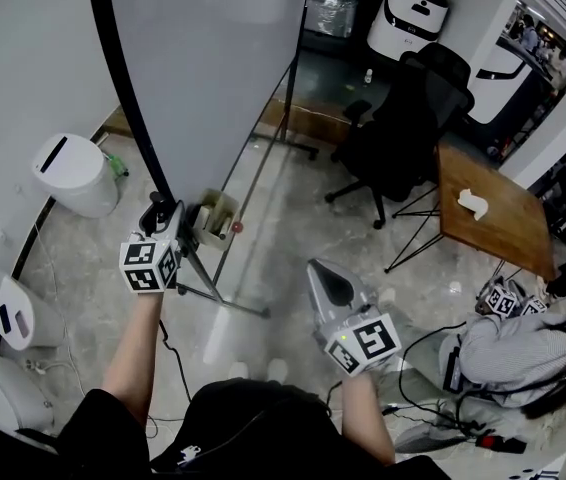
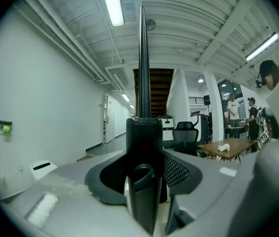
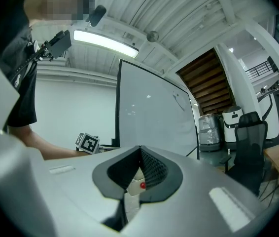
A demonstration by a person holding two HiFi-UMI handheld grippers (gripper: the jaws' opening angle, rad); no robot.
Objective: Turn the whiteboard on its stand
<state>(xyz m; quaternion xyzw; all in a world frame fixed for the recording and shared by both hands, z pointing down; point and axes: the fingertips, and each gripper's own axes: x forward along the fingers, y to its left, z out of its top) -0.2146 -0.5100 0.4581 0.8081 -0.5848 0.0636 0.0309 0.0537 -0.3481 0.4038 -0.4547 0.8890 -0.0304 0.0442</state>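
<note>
The whiteboard (image 1: 213,58) stands tilted on its metal stand (image 1: 225,303), its black frame edge (image 1: 128,88) running down to my left gripper (image 1: 163,210). That gripper is shut on the frame's lower corner. In the left gripper view the board is seen edge-on, a thin black line (image 2: 143,58) rising from the corner piece (image 2: 144,132) clamped between the jaws of the left gripper (image 2: 144,149). My right gripper (image 1: 320,270) hangs lower and to the right, away from the board, shut with nothing in it. In the right gripper view the right gripper (image 3: 140,149) faces the white board face (image 3: 154,115).
A white bin (image 1: 75,173) stands left of the stand by the wall. A black office chair (image 1: 403,128) and a wooden table (image 1: 488,213) are on the right. A person (image 1: 518,353) sits low at the right edge with cables on the floor. A small tray (image 1: 218,218) hangs on the stand.
</note>
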